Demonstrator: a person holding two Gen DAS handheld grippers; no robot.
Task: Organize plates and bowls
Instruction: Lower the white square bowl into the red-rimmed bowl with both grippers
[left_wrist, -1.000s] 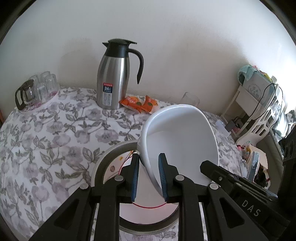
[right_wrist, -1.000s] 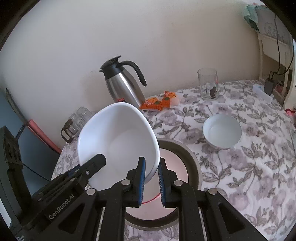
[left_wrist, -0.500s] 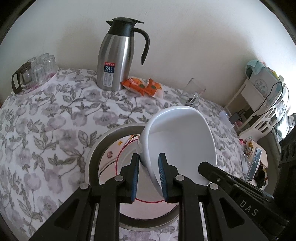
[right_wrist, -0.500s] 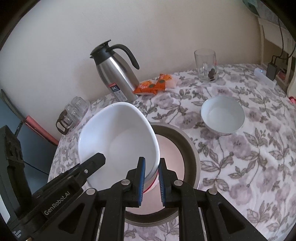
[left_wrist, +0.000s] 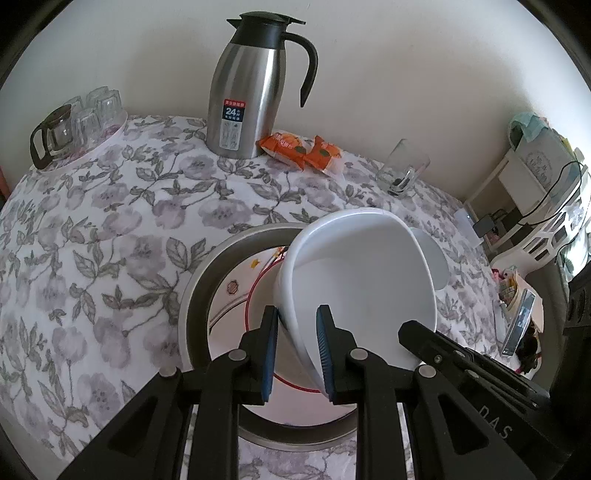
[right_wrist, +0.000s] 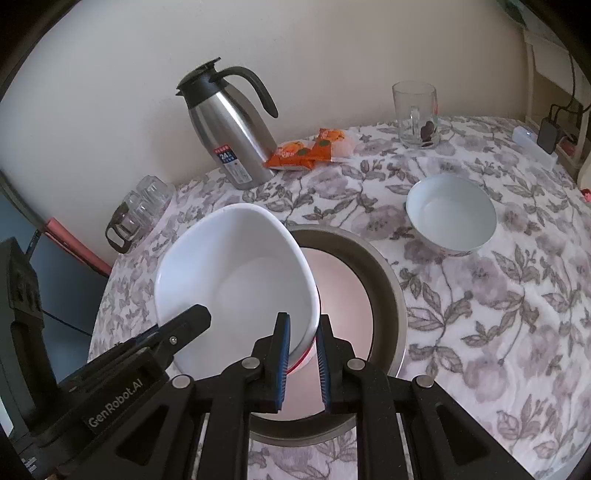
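Both grippers, left (left_wrist: 296, 345) and right (right_wrist: 303, 354), pinch opposite rims of the bowl (left_wrist: 364, 284); uneven release could knock it against the basin (left_wrist: 207, 273) near the table's front edge.

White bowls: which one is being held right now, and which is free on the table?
The large white bowl is held, tilted, clamped at opposite rims by both grippers over the metal basin. The smaller bowl sits free and upright on the tablecloth.

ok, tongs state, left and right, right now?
Left tongs: shut on the big white bowl, gripping its rim.
Right tongs: shut on the same bowl's opposite rim, above the metal basin.
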